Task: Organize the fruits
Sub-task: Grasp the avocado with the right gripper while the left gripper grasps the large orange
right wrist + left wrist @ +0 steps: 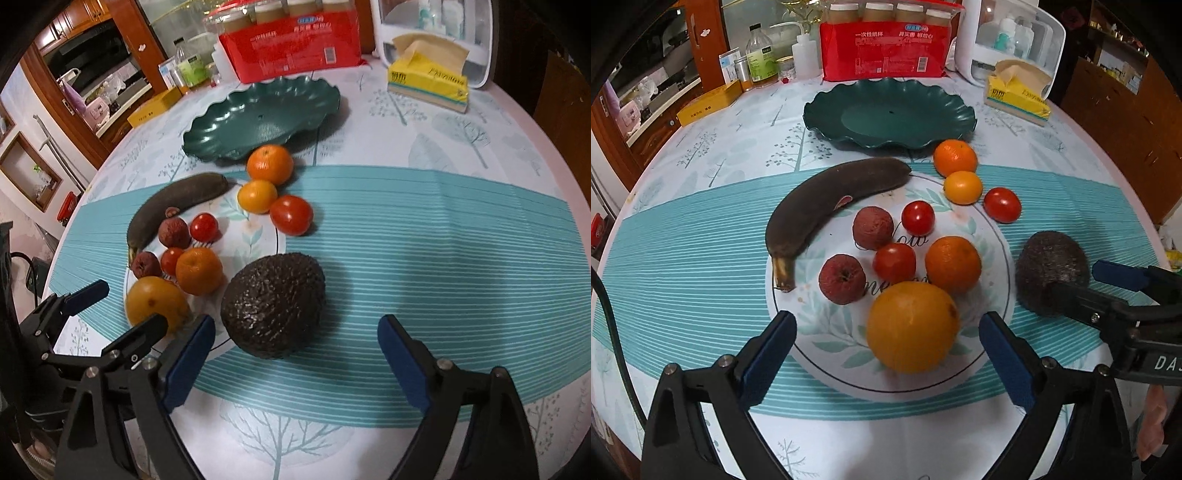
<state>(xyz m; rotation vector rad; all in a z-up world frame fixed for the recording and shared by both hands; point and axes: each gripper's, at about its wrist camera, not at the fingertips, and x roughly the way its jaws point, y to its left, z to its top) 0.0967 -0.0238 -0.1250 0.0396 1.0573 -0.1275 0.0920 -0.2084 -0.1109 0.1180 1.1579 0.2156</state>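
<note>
The avocado (273, 306) lies near the table's front edge, just right of the big orange (912, 326); it looks firm, pebbly, fairly heavy, best gripped across its broad middle. The right gripper (295, 363) gapes wide just short of it, empty. The left gripper (886, 356), equally wide, brackets the smooth, round orange, likely to roll.
</note>
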